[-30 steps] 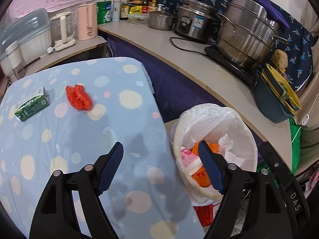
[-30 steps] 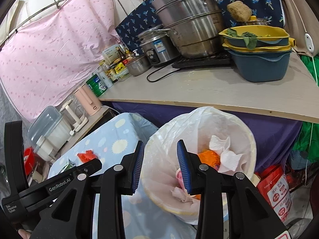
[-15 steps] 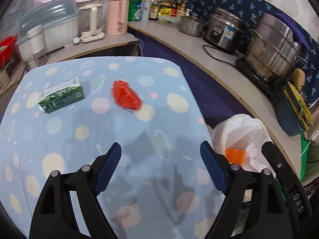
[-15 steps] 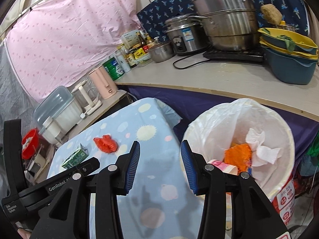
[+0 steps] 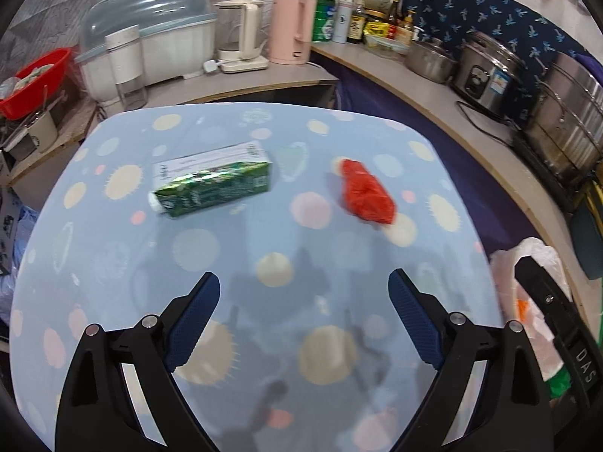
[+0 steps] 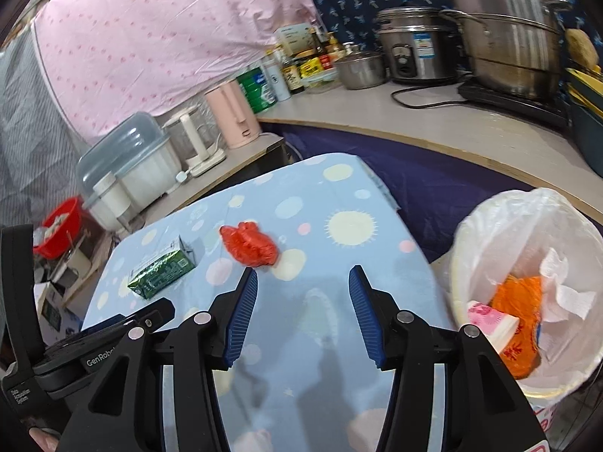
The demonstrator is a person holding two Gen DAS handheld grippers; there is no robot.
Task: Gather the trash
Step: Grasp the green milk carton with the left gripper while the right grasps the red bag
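Since both tools hang over the desk with nothing in them, the lines below take each thing in turn and say why it sits as it does.

Left tool (image 5: 304,290): jaws spread very wide, having just been opening; nothing is between them, only bare cloth. That spread looks meant for a broad thing, most likely the carton.

Right tool (image 6: 303,297): jaws about half apart, having just been opening too; empty, pads touching nothing. The narrower gap would suit the smaller soft wad.

Green carton (image 5: 213,184): lying on its side on the desk, on the left part of the cloth, well ahead of the left tool's tips and apart from them. Lying flat, it offers its long faces to a wide grip.

Red crumpled wrapper (image 6: 249,245): on the desk to the right of the carton, apart from it. In the right wrist view it sits just beyond the tip of the right tool's left finger, not yet between the pads.

Desk (image 5: 113,263): covered in a pale blue cloth with dots and suns; both pieces of trash rest on it, untouched.

Bin (image 6: 467,226): lined with a white bag, standing off the desk's right edge and lower than it, so trash can be carried a short way and dropped in. It already holds an orange wad, white tissue and a pink-and-white packet.

Step in hand: a reach towards the two remaining pieces, one tool for each, as I judge it.

Risk: the wrapper is light and crumpled and may slip from a loose pinch.
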